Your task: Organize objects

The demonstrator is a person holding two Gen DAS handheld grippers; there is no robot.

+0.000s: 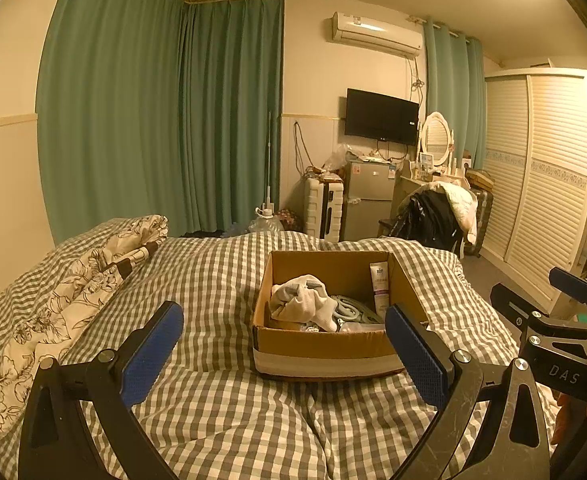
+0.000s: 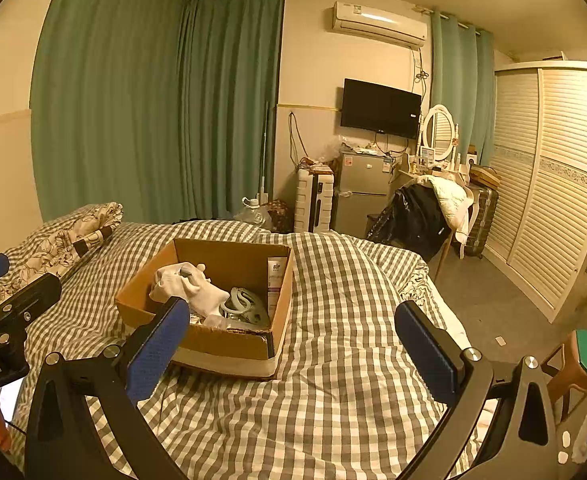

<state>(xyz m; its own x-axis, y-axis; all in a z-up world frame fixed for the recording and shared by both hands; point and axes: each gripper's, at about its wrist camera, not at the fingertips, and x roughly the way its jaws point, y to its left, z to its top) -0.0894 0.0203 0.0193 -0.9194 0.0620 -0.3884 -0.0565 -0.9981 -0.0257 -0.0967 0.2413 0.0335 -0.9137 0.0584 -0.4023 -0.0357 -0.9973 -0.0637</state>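
Cardboard box [image 1: 325, 344]: on the checked bed [image 1: 221, 408], toward its foot edge, holding a white cloth [image 1: 303, 300], a tube [image 1: 380, 280] and grey items. Left gripper [image 1: 283, 354]: fingers wide apart, empty, box straight ahead, judged nearer. Right gripper [image 2: 293, 354]: likewise spread and empty, box ahead-left.

Both wrist cameras look along the bed [image 1: 221, 400] toward twelve o'clock, sharing the nearby cardboard box [image 1: 321, 344], left view more head-on.
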